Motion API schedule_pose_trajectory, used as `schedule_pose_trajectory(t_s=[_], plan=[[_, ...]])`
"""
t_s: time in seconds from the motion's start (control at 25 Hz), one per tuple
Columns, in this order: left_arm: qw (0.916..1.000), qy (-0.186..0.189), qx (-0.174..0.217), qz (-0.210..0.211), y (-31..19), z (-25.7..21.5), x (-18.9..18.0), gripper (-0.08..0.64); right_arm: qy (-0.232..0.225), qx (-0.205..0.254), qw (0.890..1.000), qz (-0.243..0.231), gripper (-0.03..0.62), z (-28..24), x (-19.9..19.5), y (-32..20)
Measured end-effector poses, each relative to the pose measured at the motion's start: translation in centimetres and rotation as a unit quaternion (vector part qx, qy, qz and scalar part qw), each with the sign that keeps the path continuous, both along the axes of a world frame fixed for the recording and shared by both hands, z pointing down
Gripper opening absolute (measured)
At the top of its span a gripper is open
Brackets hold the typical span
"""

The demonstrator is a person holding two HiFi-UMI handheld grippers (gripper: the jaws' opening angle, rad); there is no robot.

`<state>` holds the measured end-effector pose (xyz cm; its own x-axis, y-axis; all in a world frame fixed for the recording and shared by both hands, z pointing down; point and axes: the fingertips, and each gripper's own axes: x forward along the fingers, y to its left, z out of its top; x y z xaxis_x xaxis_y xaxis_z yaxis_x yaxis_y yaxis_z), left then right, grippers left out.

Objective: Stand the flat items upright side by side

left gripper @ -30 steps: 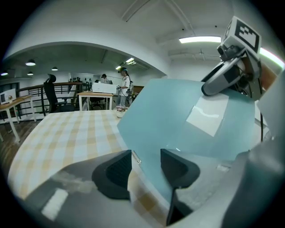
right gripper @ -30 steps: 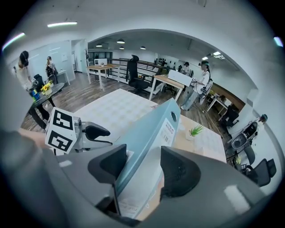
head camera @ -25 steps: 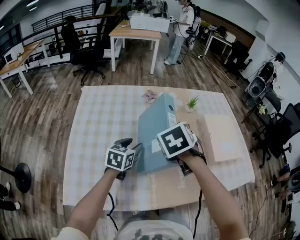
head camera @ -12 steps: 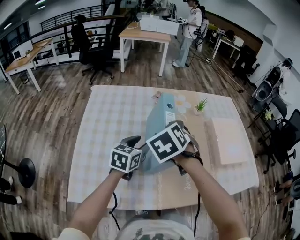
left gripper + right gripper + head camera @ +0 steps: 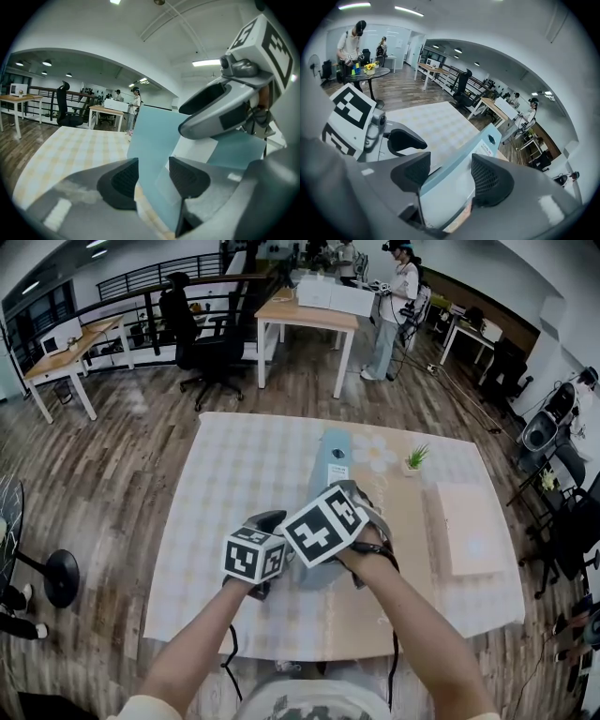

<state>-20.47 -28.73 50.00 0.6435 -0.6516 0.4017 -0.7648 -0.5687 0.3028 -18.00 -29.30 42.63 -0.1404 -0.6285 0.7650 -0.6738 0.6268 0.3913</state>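
A pale blue ring binder (image 5: pixel 333 474) stands on its long edge on the checked tablecloth (image 5: pixel 234 484), spine label up and pointing away from me. My left gripper (image 5: pixel 281 526) holds its near left corner. In the left gripper view the binder (image 5: pixel 154 136) fills the gap between the pads of the left gripper (image 5: pixel 153 176). My right gripper (image 5: pixel 347 498) straddles the near end from above. In the right gripper view the binder (image 5: pixel 468 154) lies between the pads of the right gripper (image 5: pixel 450 176); those jaws have just been opening slightly, with both pads still on it.
A flat beige box (image 5: pixel 469 531) lies on the table's right side, with a small potted plant (image 5: pixel 415 458) behind it. Beyond the table stand wooden desks (image 5: pixel 309 310), an office chair (image 5: pixel 202 343) and a person (image 5: pixel 392 310).
The binder has tipped from leaning on its broad face to standing on its edge. My right gripper rolled and slid left with it, while the left gripper rose a little.
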Motion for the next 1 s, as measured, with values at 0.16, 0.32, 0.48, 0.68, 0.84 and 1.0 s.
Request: schedule_pose_trajectory(t_s=[0.16, 0.32, 0.48, 0.68, 0.84, 1.0], plan=[[1.0, -0.003, -0.001, -0.007, -0.1, 0.1, -1.0, 0.216, 0.005, -0.002, 1.0, -0.017, 0.276, 0.2, -1.3, 0.0], [0.9999, -0.007, -0.002, -0.011, -0.1, -0.2, -1.8, 0.216, 0.008, -0.003, 0.999, -0.035, 0.276, 0.1, -2.3, 0.1], [0.9998, -0.002, 0.008, -0.019, -0.2, -1.0, -2.1, 0.216, -0.014, -0.002, 0.999, -0.048, 0.254, -0.1, -3.0, 0.2], [0.9997, -0.002, 0.012, -0.021, -0.1, -1.5, -2.6, 0.216, -0.049, -0.003, 0.997, -0.06, 0.255, -0.4, -3.6, 0.4], [0.9997, 0.0, 0.014, -0.021, -0.3, -1.8, -2.4, 0.215, -0.076, 0.0, 0.995, -0.062, 0.255, -0.9, -3.6, 0.2], [0.9995, 0.001, 0.019, -0.026, -0.4, -2.2, -2.5, 0.216, -0.105, 0.02, 0.992, -0.061, 0.255, -1.7, -3.5, 0.1]])
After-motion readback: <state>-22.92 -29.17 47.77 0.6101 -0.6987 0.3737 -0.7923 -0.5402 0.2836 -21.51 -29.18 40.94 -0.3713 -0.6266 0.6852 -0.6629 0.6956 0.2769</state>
